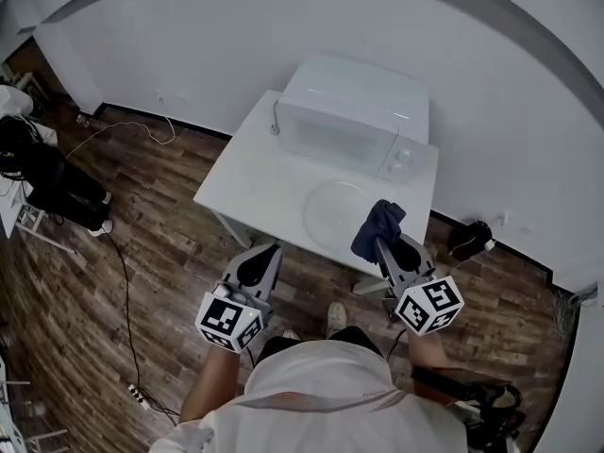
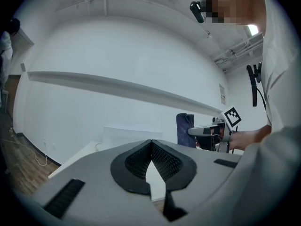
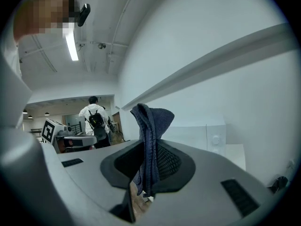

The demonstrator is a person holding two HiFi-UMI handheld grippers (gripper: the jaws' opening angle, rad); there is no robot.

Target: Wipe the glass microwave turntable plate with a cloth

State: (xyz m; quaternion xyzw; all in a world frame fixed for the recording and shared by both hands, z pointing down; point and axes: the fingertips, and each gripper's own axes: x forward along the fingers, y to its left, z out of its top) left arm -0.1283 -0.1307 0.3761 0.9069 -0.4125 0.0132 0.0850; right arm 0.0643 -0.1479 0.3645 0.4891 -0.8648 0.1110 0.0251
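Two grippers are up in front of the person, both at the near side of the white table [image 1: 247, 173].

L gripper [image 1: 267, 251]: jaws closed tip to tip w/ nothing btwn them. It hangs over the wood floor [image 1: 160, 215] just off the table's near edge, apart from the plate.

R gripper [image 3: 149, 166]: jaws clamped on a dark blue cloth [image 3: 151, 124]. The cloth stands up out of the pads in a folded peak, w/ a short tail hanging below.

Glass turntable plate [image 1: 332, 210] lies flat on the table, right of centre, directly in front of the white microwave [image 1: 357, 116] at the table's back edge by the wall. In the head view the cloth overlaps the plate's near-right rim. Whether cloth and glass actually touch can't be told from any view.

Bkgd: black bags [image 1: 57, 192] sit on the floor at far left, w/ a white cable [image 1: 132, 132] trailing along the floor near the wall. In the right gripper view a second person w/ a black backpack [image 3: 95, 119] stands far off in a doorway.
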